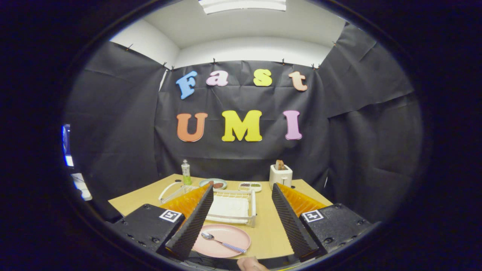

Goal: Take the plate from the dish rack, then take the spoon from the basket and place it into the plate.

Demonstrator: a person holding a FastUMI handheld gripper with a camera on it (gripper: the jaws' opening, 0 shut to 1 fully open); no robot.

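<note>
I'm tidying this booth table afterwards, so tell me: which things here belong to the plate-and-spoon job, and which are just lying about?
Job:
pink plate
spoon, lying on it
dish rack
basket
hand-held gripper, fingers open and holding nothing

Lying about:
green bottle
toaster
small dish
divided tray

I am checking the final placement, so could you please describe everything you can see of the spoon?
The small silver metal spoon with a blue-and-white patterned handle lies flat in the round pink plate, bowl facing up, handle aimed toward the plate's near rim. It seems to touch only the plate, which sits on the light wooden table before the white wire dish rack. The open gripper is apart from the spoon, which lies between its spread fingers.
</note>
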